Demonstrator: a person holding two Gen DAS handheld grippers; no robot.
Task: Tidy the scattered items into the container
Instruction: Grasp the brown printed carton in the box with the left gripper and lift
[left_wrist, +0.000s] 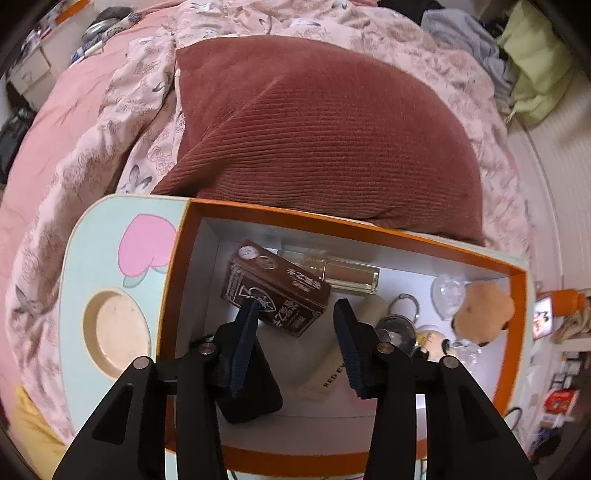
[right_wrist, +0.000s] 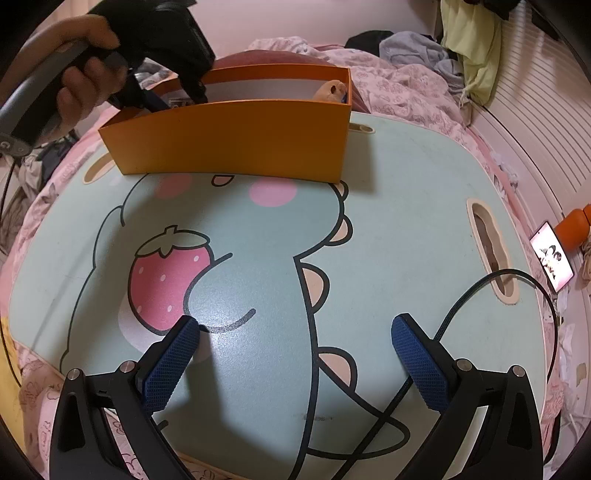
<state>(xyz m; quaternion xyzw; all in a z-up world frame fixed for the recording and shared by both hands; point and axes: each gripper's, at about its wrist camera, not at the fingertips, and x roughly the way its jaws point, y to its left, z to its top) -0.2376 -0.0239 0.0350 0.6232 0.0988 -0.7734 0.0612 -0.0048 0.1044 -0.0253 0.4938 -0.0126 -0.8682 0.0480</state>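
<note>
An orange box (left_wrist: 332, 225) with a white inside stands on the cartoon lap table (left_wrist: 110, 258). In it lie a brown printed carton (left_wrist: 280, 280), a glass bottle (left_wrist: 347, 275), a white carton (left_wrist: 332, 369), a key ring (left_wrist: 406, 304) and a tan plush toy (left_wrist: 480, 306). My left gripper (left_wrist: 295, 314) points down into the box, jaws partly apart over the brown carton's lower edge, and the right pad stands clear of it. My right gripper (right_wrist: 295, 332) hovers wide open over the bare table top (right_wrist: 406, 206). The orange box (right_wrist: 236, 140) stands at the table's far edge.
A dark red corduroy pillow (left_wrist: 325, 133) lies behind the box on the pink floral bedding. A hand (right_wrist: 85, 74) holds the left gripper's handle over the box. A black cable (right_wrist: 461, 295) loops across the table's right side, near a slot (right_wrist: 491, 251). A lit phone (right_wrist: 552, 260) lies far right.
</note>
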